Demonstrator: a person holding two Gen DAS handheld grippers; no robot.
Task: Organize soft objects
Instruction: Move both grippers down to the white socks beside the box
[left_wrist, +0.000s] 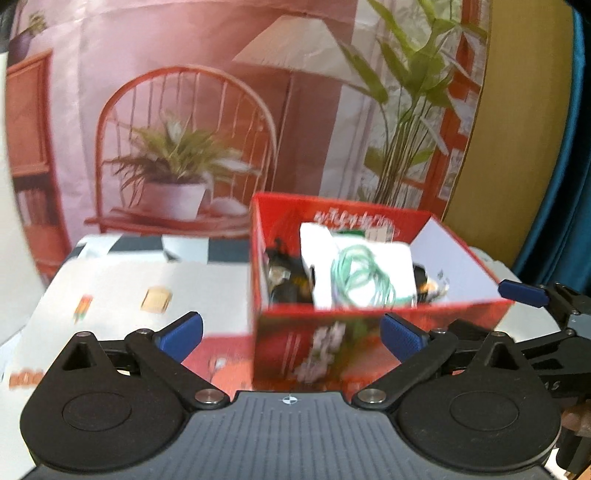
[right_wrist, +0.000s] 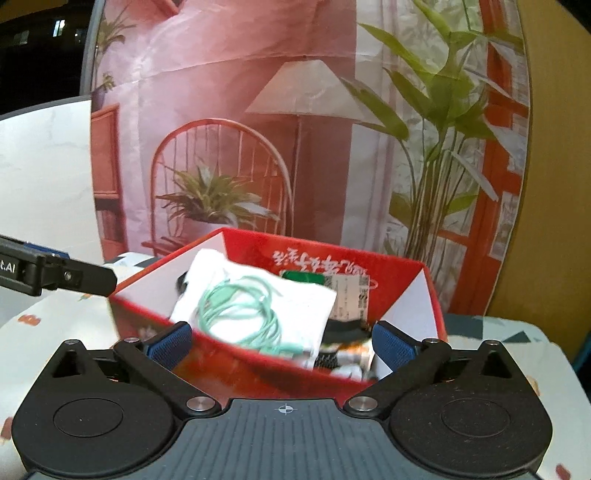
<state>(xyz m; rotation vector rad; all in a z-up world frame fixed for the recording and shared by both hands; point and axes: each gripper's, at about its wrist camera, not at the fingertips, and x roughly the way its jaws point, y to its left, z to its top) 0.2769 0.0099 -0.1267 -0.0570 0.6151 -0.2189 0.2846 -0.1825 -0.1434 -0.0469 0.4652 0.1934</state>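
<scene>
Red cardboard, glossy and printed with white script, forms the open-topped box (left_wrist: 369, 343) that stands on the patterned white tablecloth (left_wrist: 122, 288) in front of both cameras. Inside it, on top of everything else, lies a white folded cloth pouch (left_wrist: 369, 266) with a loose coil of mint-green cord (left_wrist: 360, 278) resting on its upper face; darker items, black and orange, sit beneath and beside the pouch, too blurred to identify. The left gripper (left_wrist: 291, 334) has its blue-padded jaws spread wide with nothing between them, and it sits just short of the box's near wall, pointing slightly downward at it. The right gripper (right_wrist: 282, 345) is likewise fully spread and empty, its blue pads flanking the near rim of the box without touching it. In the left wrist view one blue-tipped finger of the right gripper reaches in from the right edge, close to the box's right corner; in the right wrist view a black finger of the left gripper enters from the left edge near the box's left corner. Behind the table hangs a printed backdrop (right_wrist: 229, 122) showing a pink room with a red wire chair, a lamp and potted plants.
</scene>
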